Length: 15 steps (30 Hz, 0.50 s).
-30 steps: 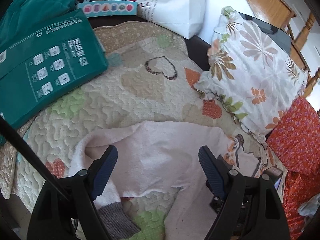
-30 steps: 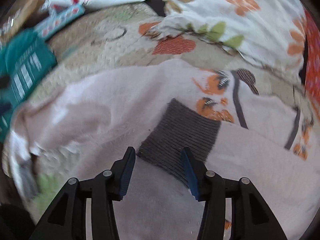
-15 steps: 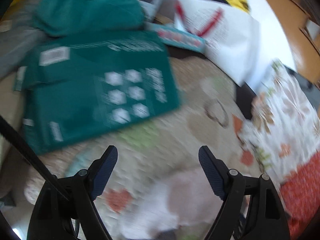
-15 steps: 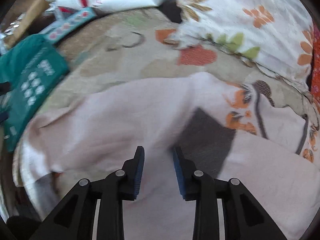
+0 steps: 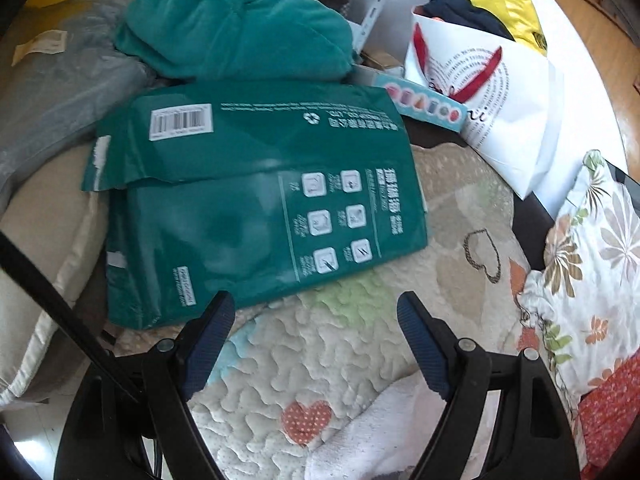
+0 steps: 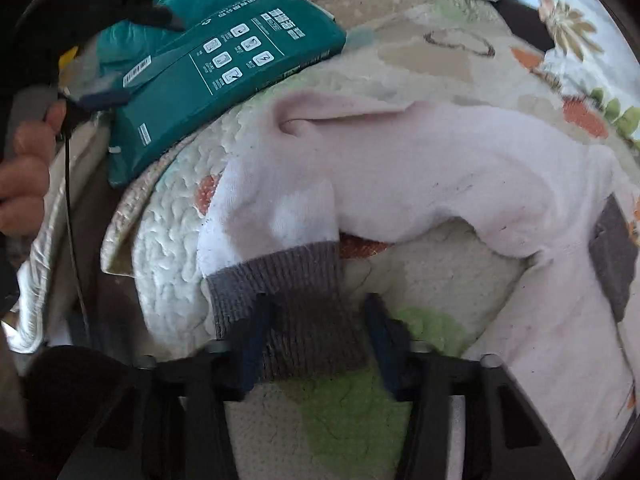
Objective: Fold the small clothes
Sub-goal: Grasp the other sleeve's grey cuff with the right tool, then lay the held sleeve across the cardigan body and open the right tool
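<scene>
Pink garment (image 6: 420, 160) lies crosswise, grey cuff (image 6: 288, 300) toward camera.

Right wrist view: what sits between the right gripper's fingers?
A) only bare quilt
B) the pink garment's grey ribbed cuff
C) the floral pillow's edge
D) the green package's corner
B: the grey ribbed cuff of the pink garment lies between the right gripper fingers, which are closing; the green package lies farther off on the quilt.

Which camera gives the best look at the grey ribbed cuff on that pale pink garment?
The right wrist view: the grey ribbed cuff lies close up between the closing right gripper's fingers. The left wrist view catches only a corner of the pale pink garment.
</scene>
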Motion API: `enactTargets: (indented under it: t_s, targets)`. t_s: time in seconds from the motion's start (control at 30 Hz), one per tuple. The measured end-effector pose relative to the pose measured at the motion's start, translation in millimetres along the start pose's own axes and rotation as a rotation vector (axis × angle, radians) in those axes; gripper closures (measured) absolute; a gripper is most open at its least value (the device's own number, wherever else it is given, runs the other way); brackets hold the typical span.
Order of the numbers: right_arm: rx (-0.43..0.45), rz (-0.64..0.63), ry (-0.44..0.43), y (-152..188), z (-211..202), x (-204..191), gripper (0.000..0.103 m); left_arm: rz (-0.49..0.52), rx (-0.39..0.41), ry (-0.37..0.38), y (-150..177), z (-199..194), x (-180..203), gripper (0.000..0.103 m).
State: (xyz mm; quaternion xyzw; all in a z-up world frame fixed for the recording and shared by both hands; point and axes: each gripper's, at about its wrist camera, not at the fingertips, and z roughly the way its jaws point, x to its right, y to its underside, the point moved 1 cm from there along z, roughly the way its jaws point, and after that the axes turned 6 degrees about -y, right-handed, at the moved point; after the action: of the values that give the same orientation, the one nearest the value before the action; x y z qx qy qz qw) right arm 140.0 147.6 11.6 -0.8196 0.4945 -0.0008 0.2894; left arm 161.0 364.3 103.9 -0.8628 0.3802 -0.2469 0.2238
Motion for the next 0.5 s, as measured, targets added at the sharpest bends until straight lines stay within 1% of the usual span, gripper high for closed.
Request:
enactTargets:
  t_s: [0.03, 0.07, 0.13, 0.2, 0.27, 0.37, 0.43, 0.5]
  targets:
    - [-0.021, 0.023, -0.036, -2, -1, 2, 0.095, 0.005, 0.002, 0.002, 2, -1, 3, 0.021]
    - [-0.02, 0.053, -0.056, -7, -7, 6, 0.095, 0.011, 0.003, 0.003, 3, -1, 5, 0.021]
    - [0.036, 0.062, -0.032, -13, -31, 12, 0.095, 0.025, 0.001, 0.013, 7, -2, 11, 0.021]
    - [0.109, 0.122, -0.031, -16, -69, 28, 0.095, 0.047, -0.011, 0.035, 13, -2, 20, 0.021]
    - [0.178, 0.194, -0.02, -13, -108, 54, 0.095, 0.082, -0.021, 0.05, 21, -2, 31, 0.021]
    - [0.245, 0.336, 0.004, 7, -166, 107, 0.095, 0.138, -0.052, 0.098, 33, -3, 49, 0.021]
    - [0.269, 0.436, 0.056, 28, -198, 146, 0.095, 0.19, -0.077, 0.13, 46, -5, 67, 0.021]
    - [0.285, 0.572, 0.134, 61, -234, 196, 0.095, 0.222, -0.089, 0.151, 55, -7, 79, 0.021]
